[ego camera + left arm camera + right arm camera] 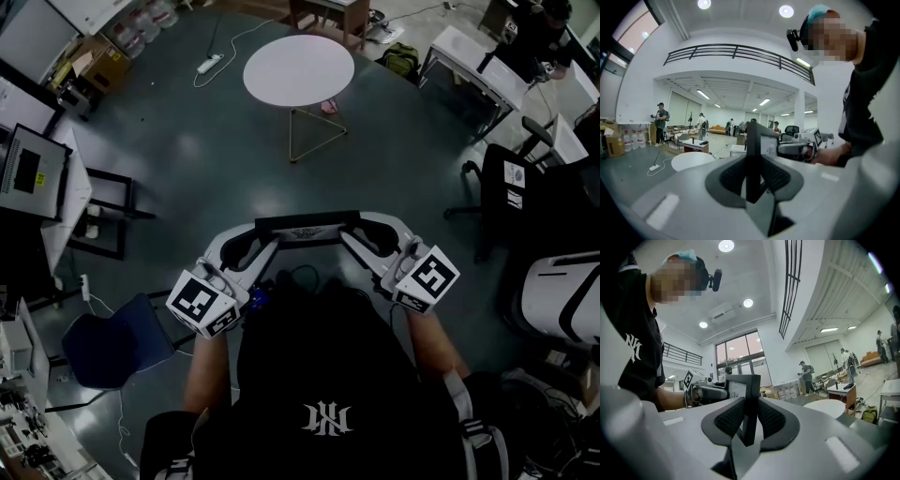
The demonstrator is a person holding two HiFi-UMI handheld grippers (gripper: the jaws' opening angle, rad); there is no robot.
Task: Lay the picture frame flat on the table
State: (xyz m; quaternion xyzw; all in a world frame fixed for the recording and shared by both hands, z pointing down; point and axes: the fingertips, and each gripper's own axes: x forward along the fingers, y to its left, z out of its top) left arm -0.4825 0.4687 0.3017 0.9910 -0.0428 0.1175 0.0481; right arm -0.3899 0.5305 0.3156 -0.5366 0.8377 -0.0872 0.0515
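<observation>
The black picture frame (306,226) hangs in the air in front of the person, held by its two ends above the dark floor. My left gripper (266,238) is shut on its left end, with the frame's edge (752,159) upright between the dark pads (726,177). My right gripper (351,236) is shut on the right end, where the frame (749,401) stands between the ribbed pads (771,420). Each gripper view shows the other gripper across the frame: the right gripper (802,147) and the left gripper (704,391). The round white table (298,69) stands ahead, a good way off.
A white power strip (208,64) with its cable lies on the floor left of the table. A blue chair (105,343) is close at the lower left, a desk with a monitor (30,171) beyond it. Office chairs (525,178) and desks (469,56) fill the right side.
</observation>
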